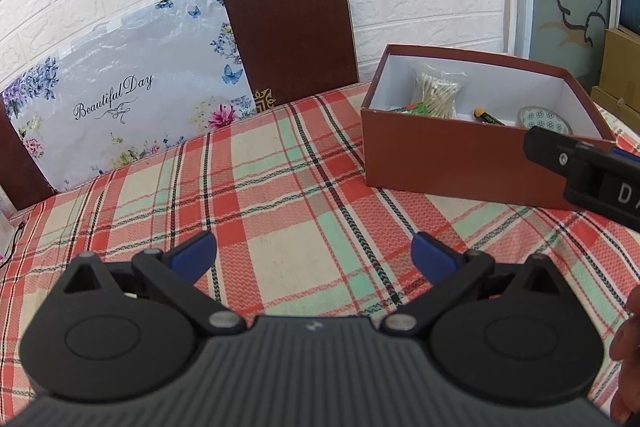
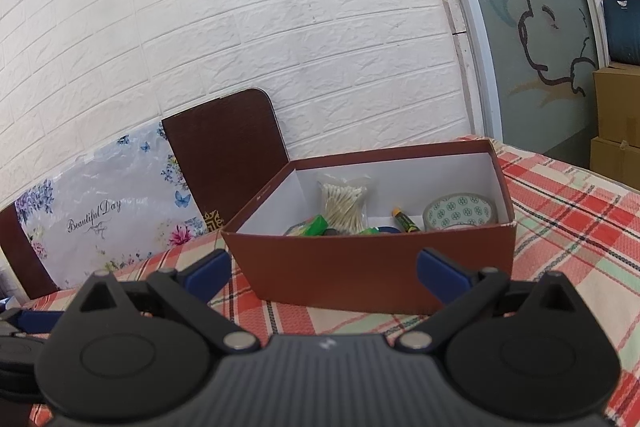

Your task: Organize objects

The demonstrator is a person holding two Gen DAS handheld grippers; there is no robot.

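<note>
An open red-brown cardboard box (image 1: 460,159) stands on the plaid tablecloth, also in the right wrist view (image 2: 360,267). Inside lie a bag of cotton swabs (image 2: 344,205), a patterned tape roll (image 2: 460,213), a yellow-black tube (image 2: 404,221) and green packets (image 2: 316,226). My left gripper (image 1: 314,255) is open and empty above bare cloth, left of the box. My right gripper (image 2: 324,269) is open and empty, just in front of the box's near wall; its body shows at the right edge of the left wrist view (image 1: 588,171).
A floral "Beautiful Day" board (image 1: 120,99) and a dark brown board (image 1: 292,35) lean on the white brick wall behind the table (image 1: 280,195). Cardboard cartons (image 2: 618,131) stand at far right beyond the table edge.
</note>
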